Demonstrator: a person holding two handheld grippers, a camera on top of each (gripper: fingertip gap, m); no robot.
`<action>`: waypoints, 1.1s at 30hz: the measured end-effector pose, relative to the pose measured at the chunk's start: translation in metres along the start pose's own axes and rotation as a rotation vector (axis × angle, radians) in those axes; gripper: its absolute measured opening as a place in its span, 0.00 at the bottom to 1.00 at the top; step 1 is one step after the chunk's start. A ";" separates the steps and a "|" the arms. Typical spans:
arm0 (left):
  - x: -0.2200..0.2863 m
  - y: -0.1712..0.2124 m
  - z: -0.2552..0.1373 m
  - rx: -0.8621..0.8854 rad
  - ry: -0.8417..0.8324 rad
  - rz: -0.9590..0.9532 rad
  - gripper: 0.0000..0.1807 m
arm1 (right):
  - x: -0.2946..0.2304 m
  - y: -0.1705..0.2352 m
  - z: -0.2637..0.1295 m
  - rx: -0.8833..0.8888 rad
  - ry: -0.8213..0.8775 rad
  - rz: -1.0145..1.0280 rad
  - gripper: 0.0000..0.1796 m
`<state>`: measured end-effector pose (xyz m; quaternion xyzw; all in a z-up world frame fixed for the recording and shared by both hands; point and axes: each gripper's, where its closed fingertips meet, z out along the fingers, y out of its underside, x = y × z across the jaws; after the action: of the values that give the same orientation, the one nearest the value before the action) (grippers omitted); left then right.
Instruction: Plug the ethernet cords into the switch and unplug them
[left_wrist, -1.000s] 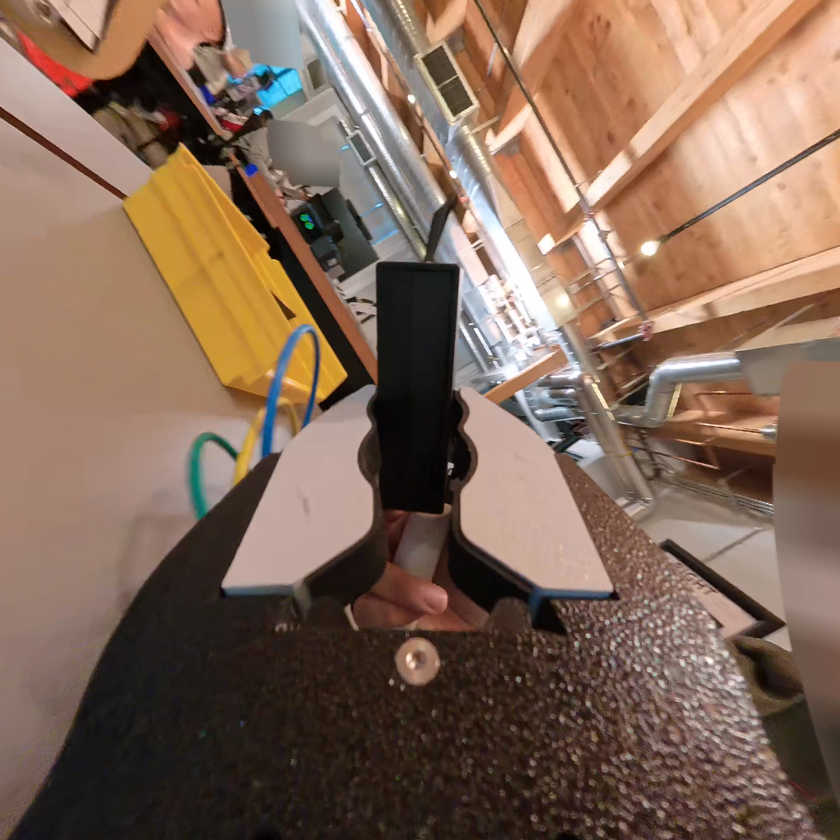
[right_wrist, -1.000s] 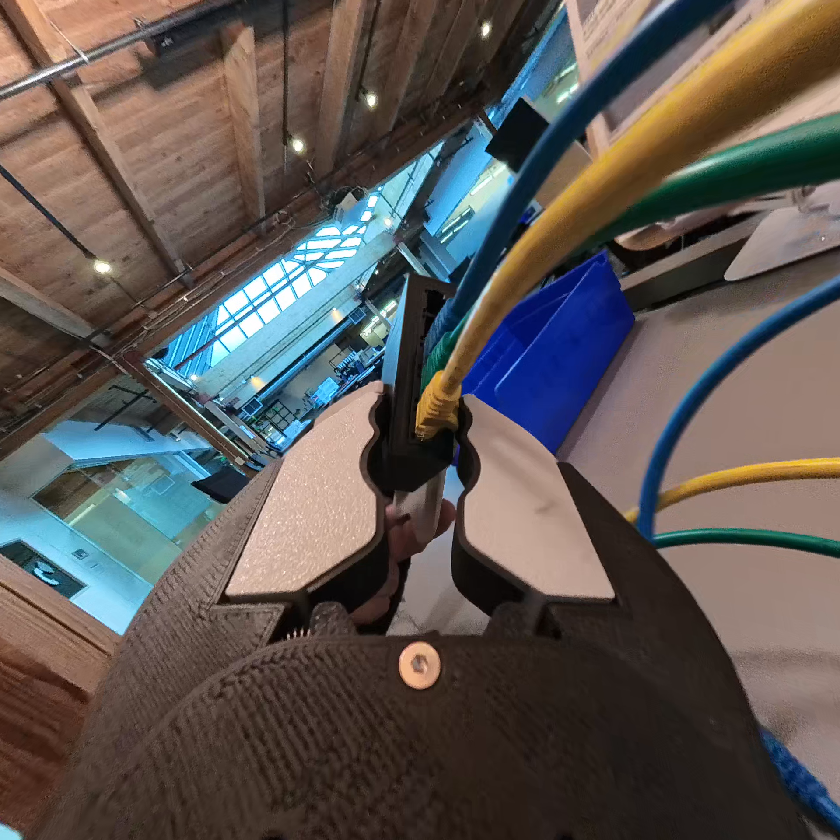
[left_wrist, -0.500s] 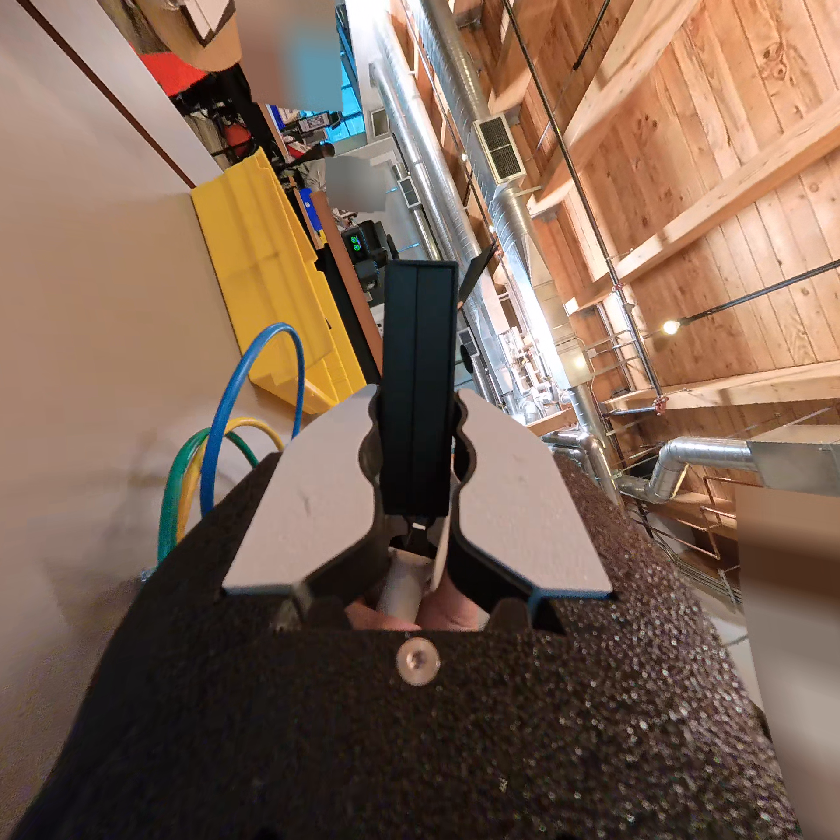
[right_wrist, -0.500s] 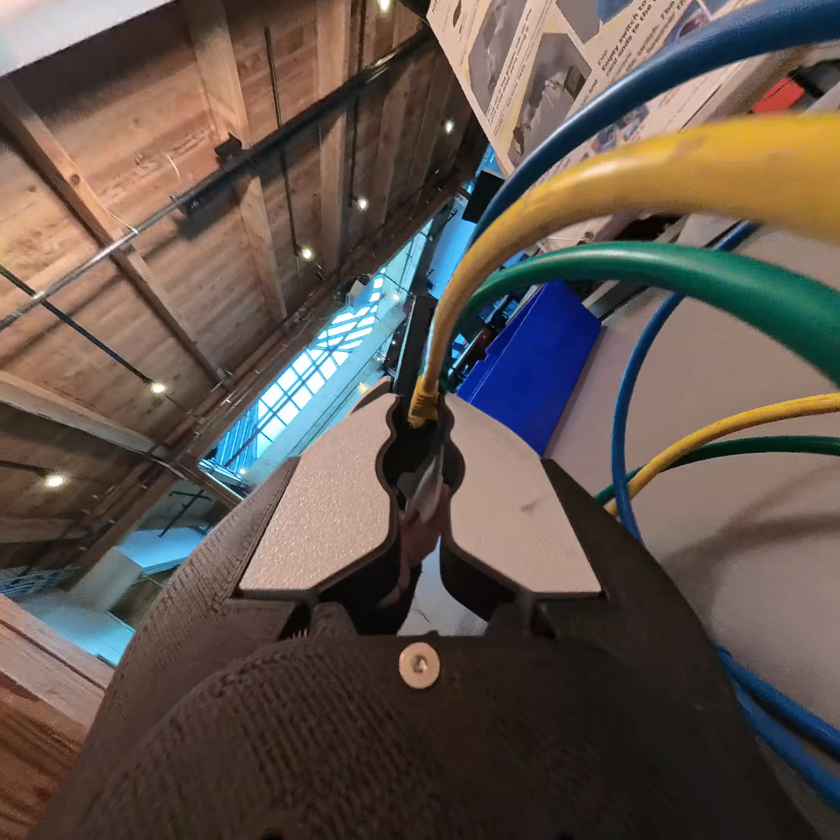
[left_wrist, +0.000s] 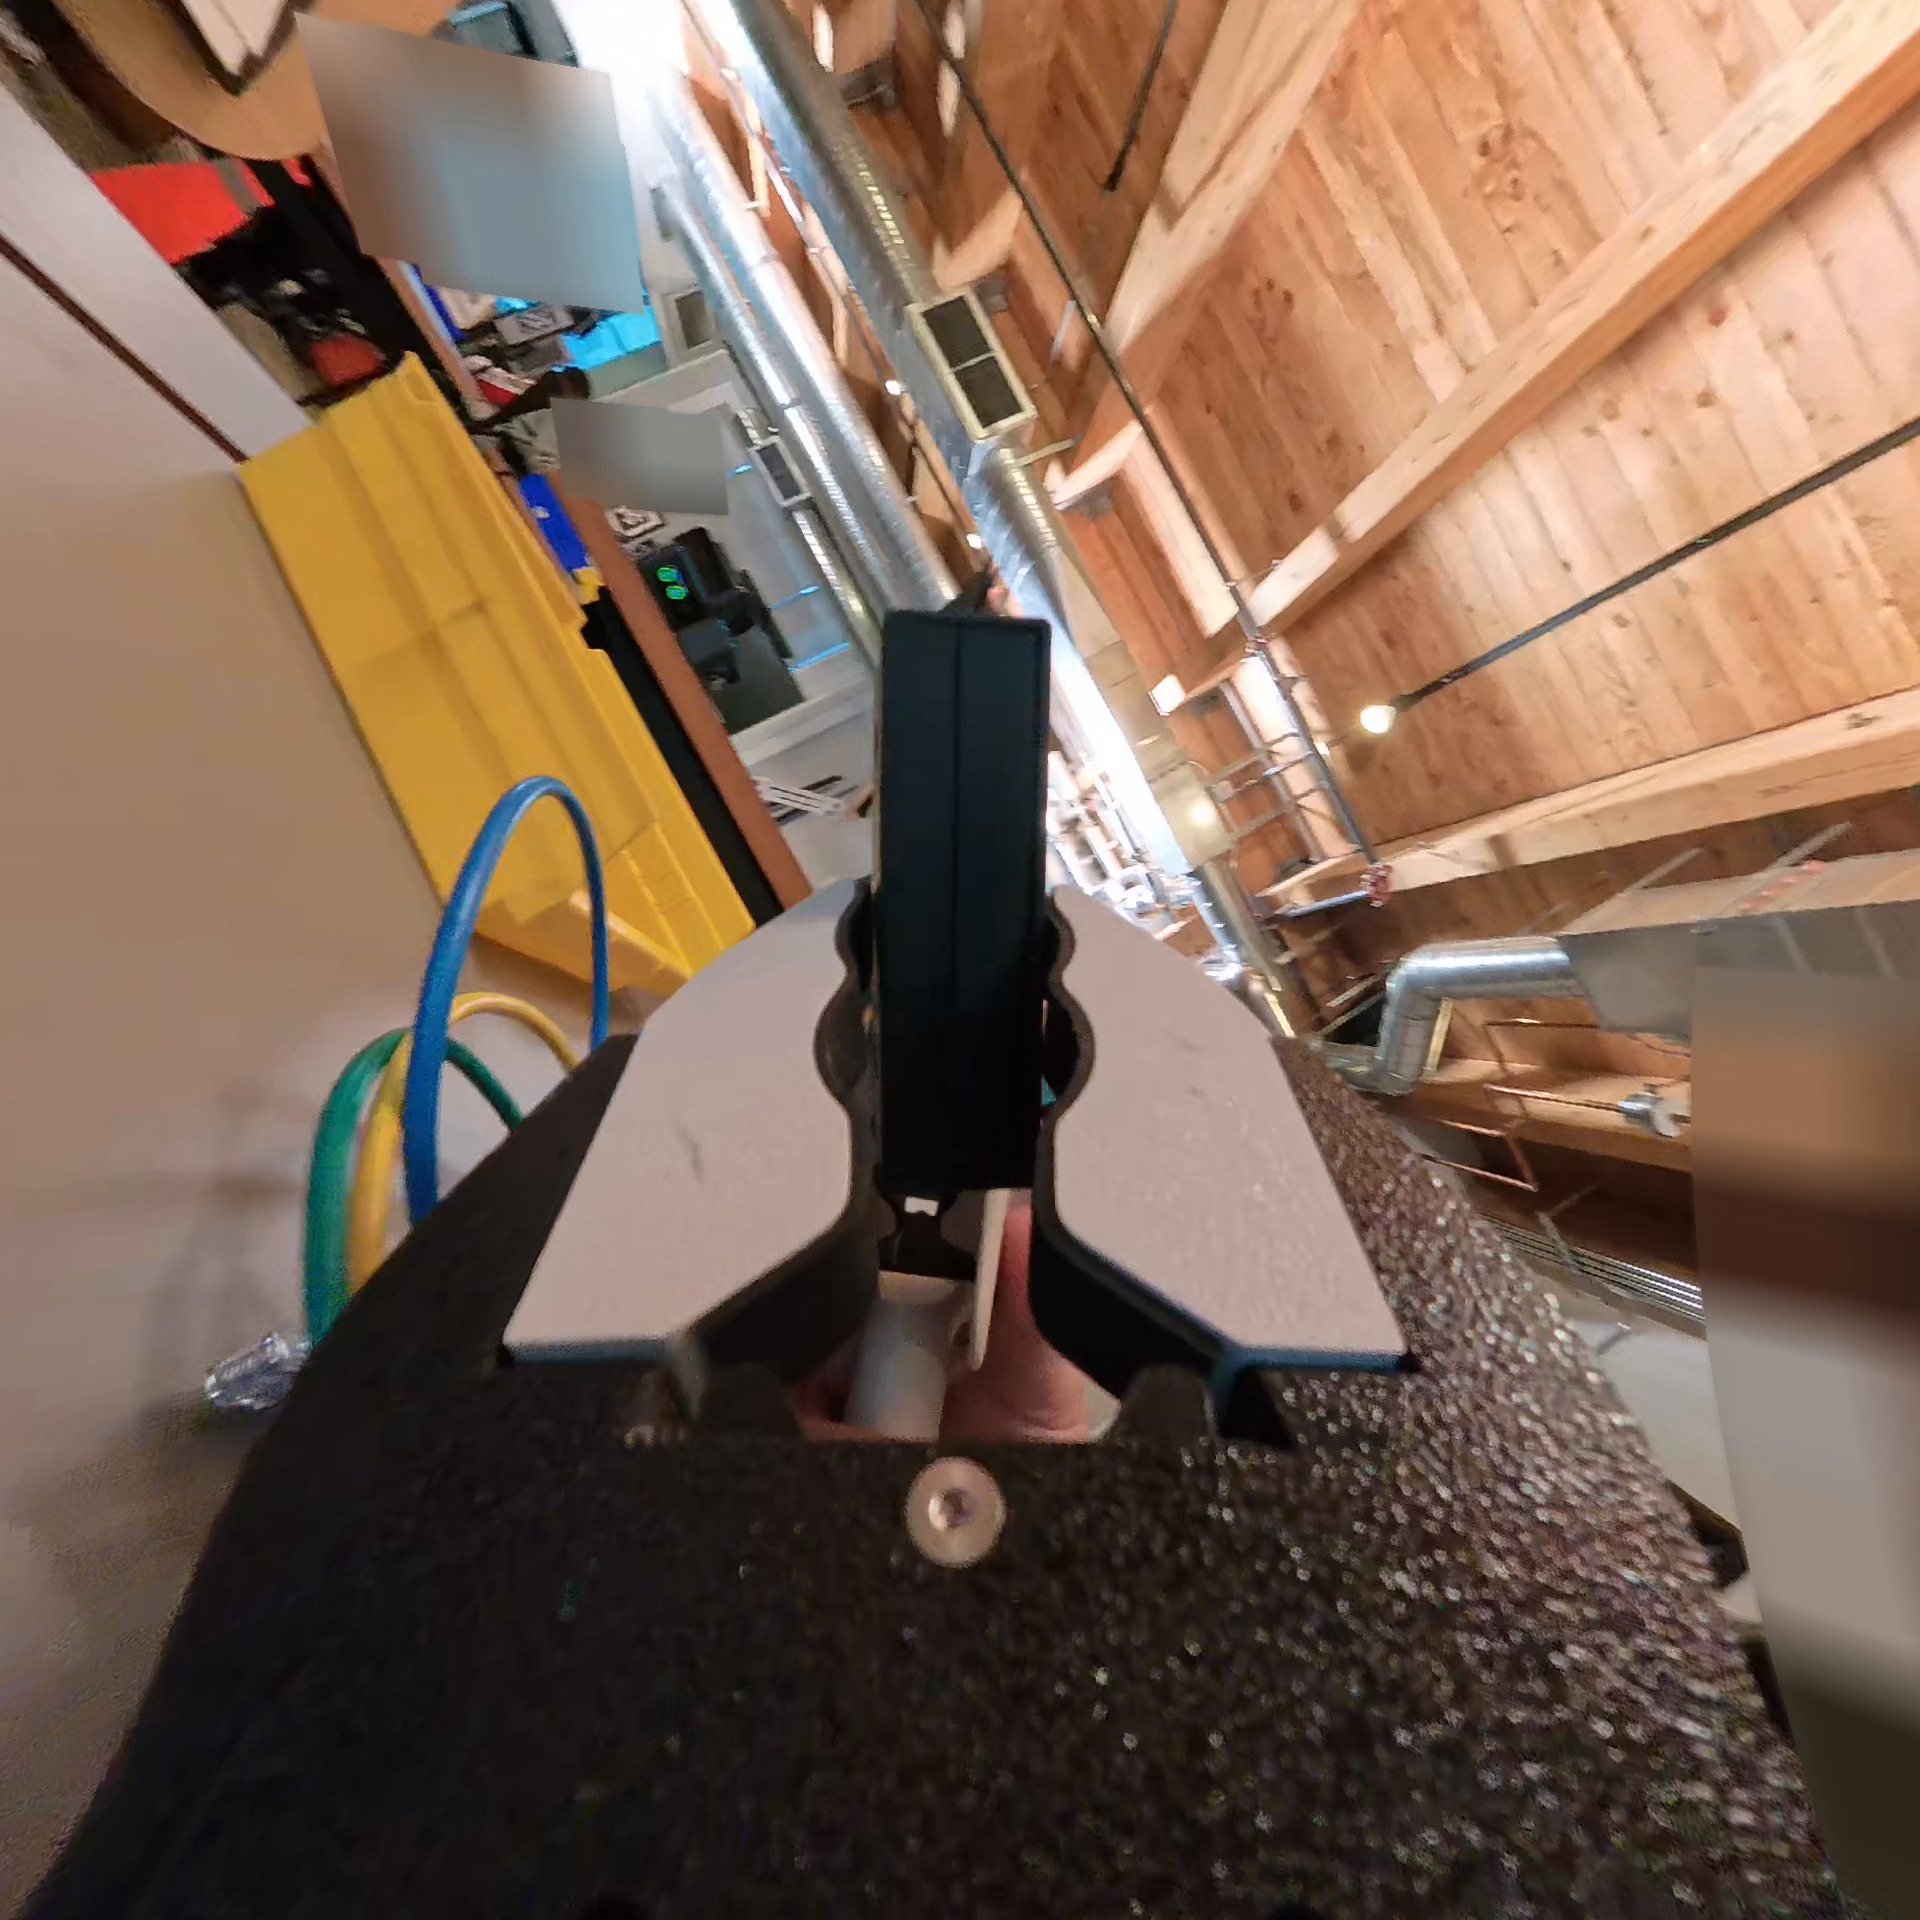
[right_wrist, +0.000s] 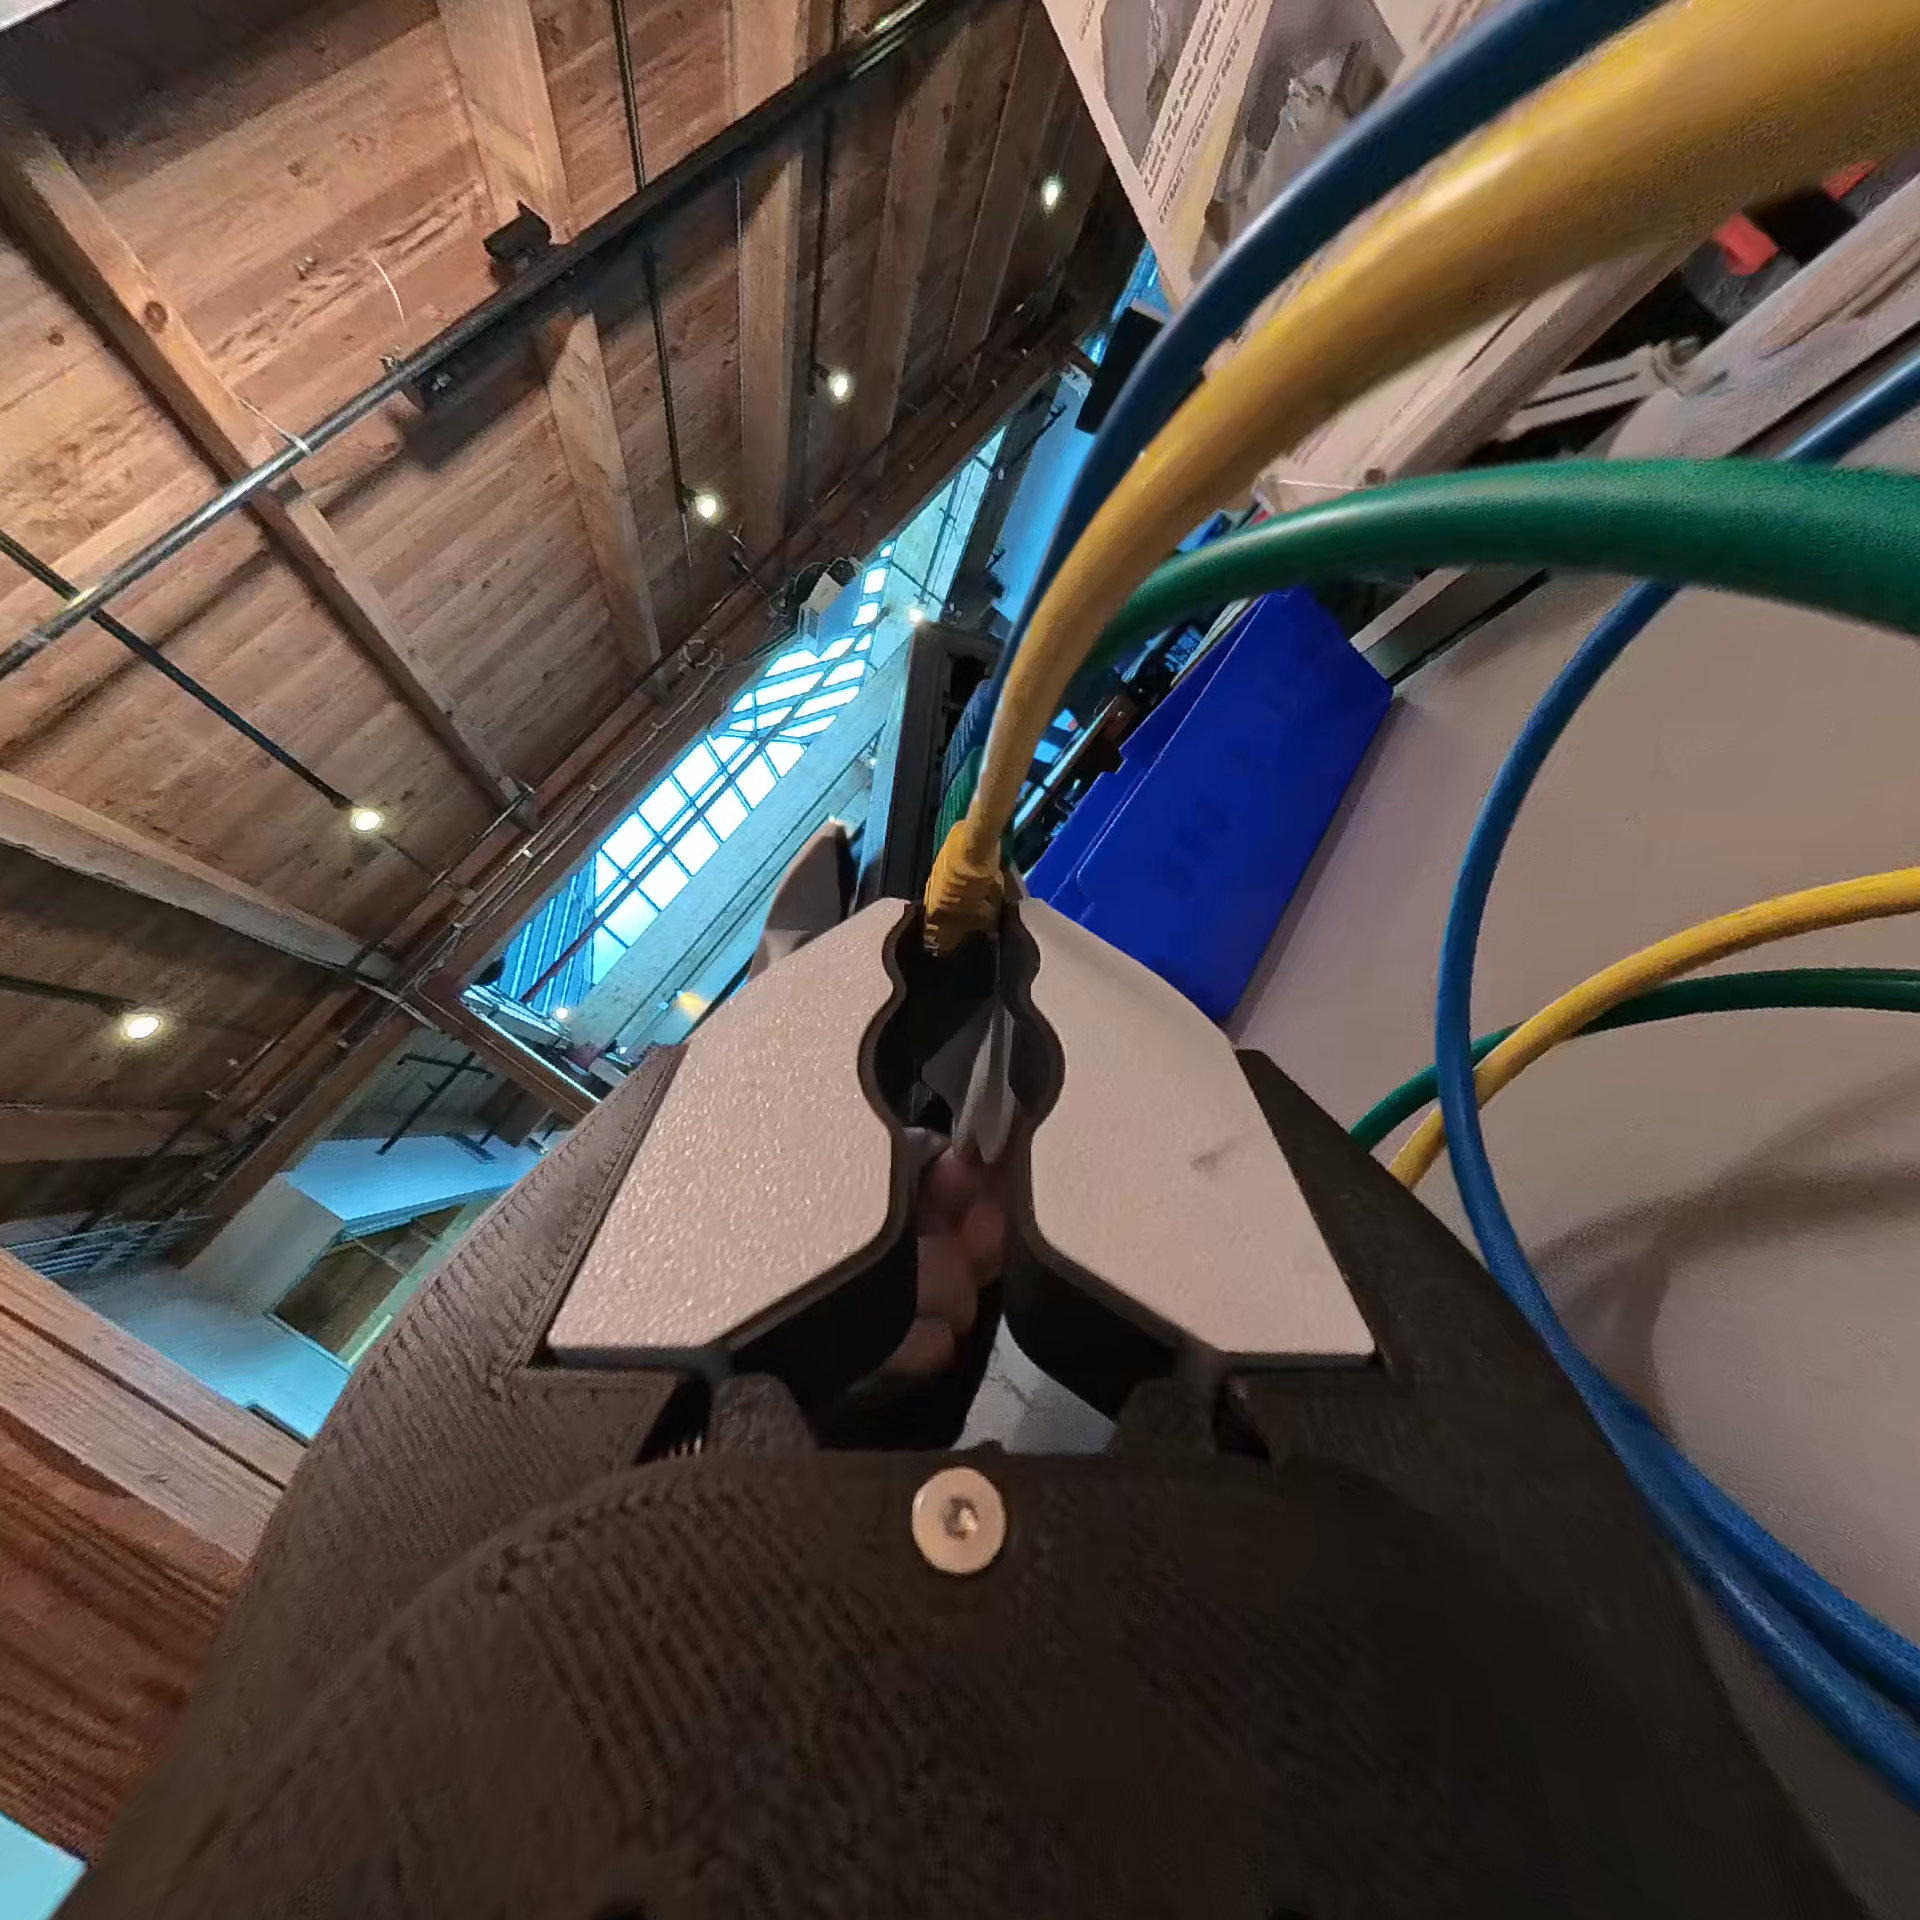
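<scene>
1. We hold the flat black plastic box of the switch (left_wrist: 958, 914) upright in the left gripper (left_wrist: 958, 1049). Its jaws are closed against the two broad faces, which we judge steadies the body so that a plug can be pulled or pushed without the box following.
2. In the right wrist view the right gripper (right_wrist: 961, 966) is pinched around the yellow plug boot (right_wrist: 961, 883) of the yellow ethernet cord (right_wrist: 1299, 343), right at the port edge of the switch. Whether the plug is still seated we cannot tell.
3. The green ethernet cord (right_wrist: 1558, 520) and the blue ethernet cord (right_wrist: 1475, 935) also run to the port side of the switch. Their plugs are hidden behind the yellow one.
4. All three cords loop down onto the pale beige tabletop (left_wrist: 156, 831), leaving slack so nothing tugs on the ports.
5. A yellow plastic bin (left_wrist: 447, 665) lies on the table beyond the left gripper, and a blue plastic bin (right_wrist: 1205, 800) beyond the right, both well apart from the work.
6. We judge the step in hand to be unplugging or seating the yellow cord.
</scene>
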<state>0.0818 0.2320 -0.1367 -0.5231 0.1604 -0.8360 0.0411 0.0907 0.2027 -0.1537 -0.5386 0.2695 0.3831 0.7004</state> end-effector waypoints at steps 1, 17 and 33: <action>0.001 0.000 -0.001 -0.014 0.021 -0.007 0.19 | 0.001 0.000 -0.002 -0.005 0.005 -0.004 0.08; -0.017 0.008 -0.021 -0.419 -0.236 1.209 0.49 | 0.011 0.001 -0.021 -0.069 0.095 0.015 0.08; -0.022 0.017 -0.026 -0.519 -0.258 0.654 0.51 | 0.000 0.015 -0.025 -0.112 0.088 0.007 0.08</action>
<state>0.0669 0.2275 -0.1711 -0.5380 0.5160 -0.6387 0.1906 0.0793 0.1801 -0.1683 -0.5922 0.2804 0.3760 0.6552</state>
